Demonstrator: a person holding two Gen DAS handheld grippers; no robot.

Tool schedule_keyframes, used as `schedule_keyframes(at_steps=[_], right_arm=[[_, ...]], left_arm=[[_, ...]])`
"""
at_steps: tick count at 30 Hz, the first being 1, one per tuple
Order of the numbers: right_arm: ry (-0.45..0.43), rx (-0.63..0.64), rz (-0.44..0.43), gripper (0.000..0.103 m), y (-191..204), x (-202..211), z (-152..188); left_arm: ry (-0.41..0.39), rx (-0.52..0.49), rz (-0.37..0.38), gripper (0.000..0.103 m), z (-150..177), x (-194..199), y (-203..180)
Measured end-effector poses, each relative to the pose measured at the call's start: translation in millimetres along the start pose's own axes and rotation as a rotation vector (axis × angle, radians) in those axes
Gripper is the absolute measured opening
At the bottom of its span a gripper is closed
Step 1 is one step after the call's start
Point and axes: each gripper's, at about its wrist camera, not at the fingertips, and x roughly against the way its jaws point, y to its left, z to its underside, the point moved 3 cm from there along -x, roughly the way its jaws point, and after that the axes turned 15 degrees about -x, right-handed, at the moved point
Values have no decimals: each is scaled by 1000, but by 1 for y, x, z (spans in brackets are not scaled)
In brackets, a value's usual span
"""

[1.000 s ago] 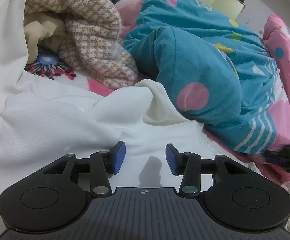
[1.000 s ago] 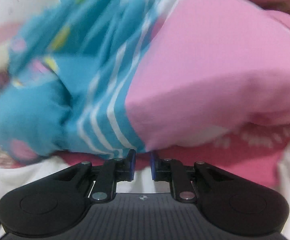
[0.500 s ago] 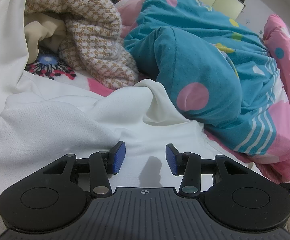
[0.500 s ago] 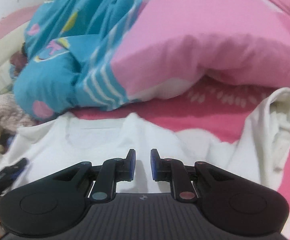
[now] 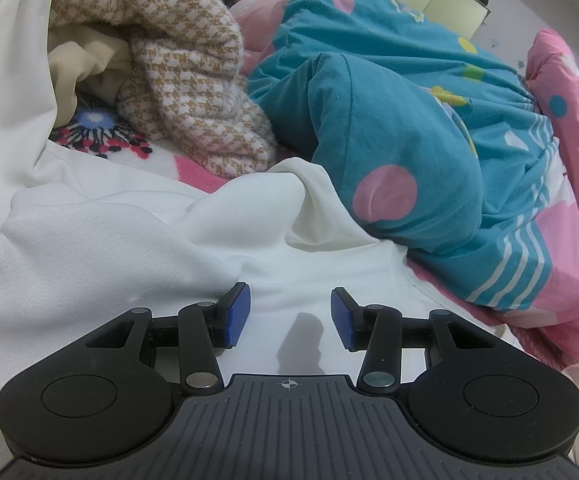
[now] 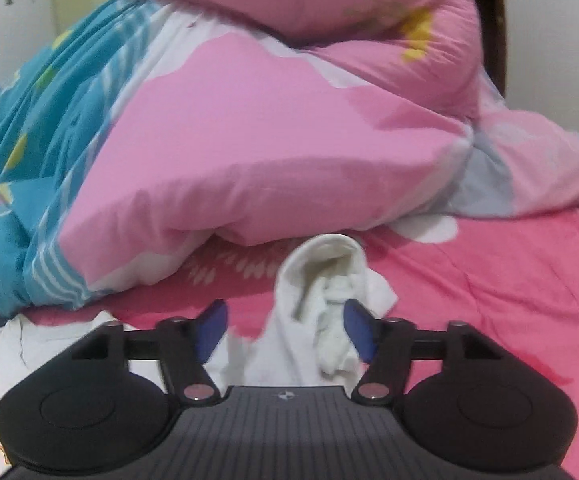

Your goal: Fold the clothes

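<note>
— What covers the bed (image 6: pixel 509 280)?
— A quilt (image 6: pixel 249 140) heaped along its far edge; a white garment (image 5: pixel 129 248) lies along the near edge.
— And the claws?
— The left gripper (image 5: pixel 290 314) hangs spread above the garment. The right gripper (image 6: pixel 285 326) has just been opening; a sleeve (image 6: pixel 321 280) lies between its jaws, unpinched.

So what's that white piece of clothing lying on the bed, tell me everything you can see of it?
The white garment looks like a soft knit top, plain white and rumpled. It lies spread over the pink bed sheet, its near folds bunched up, one ridge resting against the blue and pink duvet. In the right wrist view a crumpled sleeve with an open cuff stretches toward the duvet. The right gripper, its jaws just opened, frames that sleeve without pinching it. The left gripper hangs open over flat cloth.
</note>
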Motion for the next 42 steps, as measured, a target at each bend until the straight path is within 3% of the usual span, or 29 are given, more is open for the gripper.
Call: schedule_keyframes(at_steps=[3,8,10,14,17,19,23,25,32,34,38,40,42], right_arm=[[30,-100,16,72,-17,-10,-5],[189,-301,18,75,-37,-50,-8],[226,-305,31,75,-34,-65,-6],[274,-269,63,85,-25,-90,-2],[270,-194,96,86,-16,-98,4],[251,-146,122,75,-12,-95,8],[214,-100,149,27,-13,-82,9],[189,-144,134,24,-22,-71,3],[-90,-324,194,24,-81,-16,-14],[-108,-395,256,26,-105,-14,-9],[120,-506,301,39,-146,-41,0],[135,-500,275,47,-149,-33,-6],[156,-408,304,72,-142,-24,-15]], left_arm=[[1,2,0,45,0,0,0],[1,4,1,45,0,0,0],[1,5,1,45,0,0,0],[1,6,1,45,0,0,0],[1,6,2,45,0,0,0],[1,7,3,45,0,0,0],[1,9,4,45,0,0,1],[1,9,4,45,0,0,1],[1,11,6,45,0,0,1],[2,11,5,45,0,0,1],[2,11,5,45,0,0,1],[2,11,5,45,0,0,2],[2,11,5,45,0,0,2]])
